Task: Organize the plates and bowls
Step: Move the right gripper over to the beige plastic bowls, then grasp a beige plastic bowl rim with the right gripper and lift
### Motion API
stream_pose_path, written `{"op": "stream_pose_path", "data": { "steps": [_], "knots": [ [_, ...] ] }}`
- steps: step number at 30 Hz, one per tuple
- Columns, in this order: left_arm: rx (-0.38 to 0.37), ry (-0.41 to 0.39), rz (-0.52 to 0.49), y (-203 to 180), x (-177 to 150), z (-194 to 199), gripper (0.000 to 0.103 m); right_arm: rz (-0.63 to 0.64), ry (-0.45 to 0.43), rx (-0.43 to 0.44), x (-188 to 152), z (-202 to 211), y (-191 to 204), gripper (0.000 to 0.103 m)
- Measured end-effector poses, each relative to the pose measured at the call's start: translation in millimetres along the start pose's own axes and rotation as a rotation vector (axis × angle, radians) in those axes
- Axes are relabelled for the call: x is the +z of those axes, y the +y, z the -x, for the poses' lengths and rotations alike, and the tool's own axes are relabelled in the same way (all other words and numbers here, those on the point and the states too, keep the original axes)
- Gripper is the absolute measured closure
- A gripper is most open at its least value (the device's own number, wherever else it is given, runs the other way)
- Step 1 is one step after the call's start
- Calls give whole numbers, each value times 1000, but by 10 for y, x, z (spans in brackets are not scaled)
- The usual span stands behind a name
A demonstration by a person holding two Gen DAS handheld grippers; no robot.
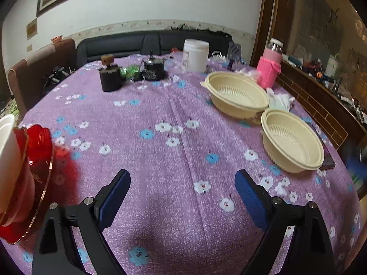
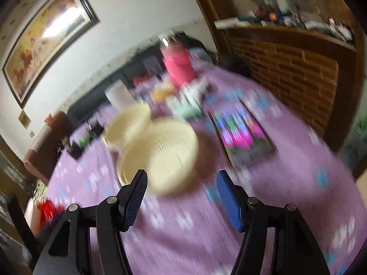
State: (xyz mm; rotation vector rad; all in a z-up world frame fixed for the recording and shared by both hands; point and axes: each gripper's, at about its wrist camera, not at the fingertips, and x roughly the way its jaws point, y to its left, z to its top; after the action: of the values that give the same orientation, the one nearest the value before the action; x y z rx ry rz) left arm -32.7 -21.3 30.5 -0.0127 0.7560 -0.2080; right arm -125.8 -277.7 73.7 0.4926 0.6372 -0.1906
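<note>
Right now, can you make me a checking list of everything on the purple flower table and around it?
Surface: purple flowered tablecloth covers the table.
Job's things: two cream bowls, the far bowl and the near bowl, stand close together, both upright and empty. A red plate with a white bowl on it sits at the left edge.
Clutter: white tub, pink bottle, two dark jars, white tissue, a phone.
Grippers: left gripper open, holding nothing; right gripper open, holding nothing, in front of the near bowl.
Cables: nothing seen.
Surroundings: dark sofa, framed picture, wooden cabinet.
</note>
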Motion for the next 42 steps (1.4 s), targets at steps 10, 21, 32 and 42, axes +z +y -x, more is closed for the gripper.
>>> {"op": "stream_pose_path", "data": {
  "steps": [10, 21, 32, 42],
  "knots": [
    [-23, 20, -23, -97, 350, 65, 11, -22, -11, -10, 265, -694, -81, 36],
    [-235, 228, 8, -788, 781, -597, 17, -42, 128, -16, 237, -921, -227, 42],
    [-244, 381, -50, -1107, 629, -1123, 80, -5, 191, -61, 152, -1061, -207, 53],
    [-223, 347, -65, -1095, 679, -923, 85, 11, 166, 62, 133, -967, -87, 87]
  ]
}}
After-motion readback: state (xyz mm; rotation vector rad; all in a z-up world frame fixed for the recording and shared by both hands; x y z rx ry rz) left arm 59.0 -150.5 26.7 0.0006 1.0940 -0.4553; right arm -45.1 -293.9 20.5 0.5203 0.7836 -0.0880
